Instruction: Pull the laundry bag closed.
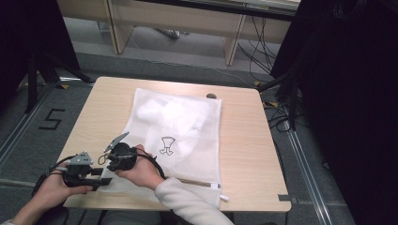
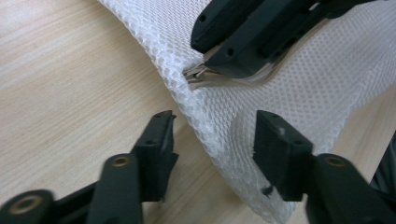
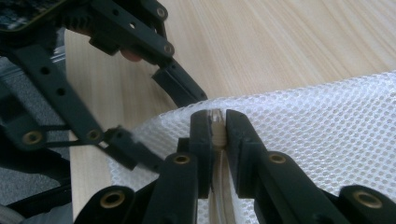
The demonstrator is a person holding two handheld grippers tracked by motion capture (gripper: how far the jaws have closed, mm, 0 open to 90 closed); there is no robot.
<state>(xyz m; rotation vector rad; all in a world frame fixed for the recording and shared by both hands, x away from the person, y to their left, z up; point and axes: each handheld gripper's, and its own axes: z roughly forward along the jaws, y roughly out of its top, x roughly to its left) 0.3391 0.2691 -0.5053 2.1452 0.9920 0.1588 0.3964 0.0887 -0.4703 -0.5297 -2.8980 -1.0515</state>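
Observation:
A white mesh laundry bag (image 1: pixel 180 124) with white cloth inside lies flat on the wooden table (image 1: pixel 244 140). My right gripper (image 3: pixel 217 127) is shut on the bag's pale zipper pull (image 3: pixel 217 133) at the near left corner and lifts that corner a little. In the left gripper view, the right gripper (image 2: pixel 201 70) pinches the pull (image 2: pixel 195 75) from above. My left gripper (image 2: pixel 217 140) is open, its jaws on either side of the bag's raised edge (image 2: pixel 210 116) just below the pull. Both grippers, left (image 1: pixel 104 180) and right (image 1: pixel 110 165), sit at the table's near left.
The zipper (image 1: pixel 199 183) runs along the bag's near edge to a white tab (image 1: pixel 224 198). A small dark object (image 1: pixel 211 96) lies at the table's far edge. Bare wood flanks the bag. Cables (image 1: pixel 279 117) and dark stands sit on the floor at the right.

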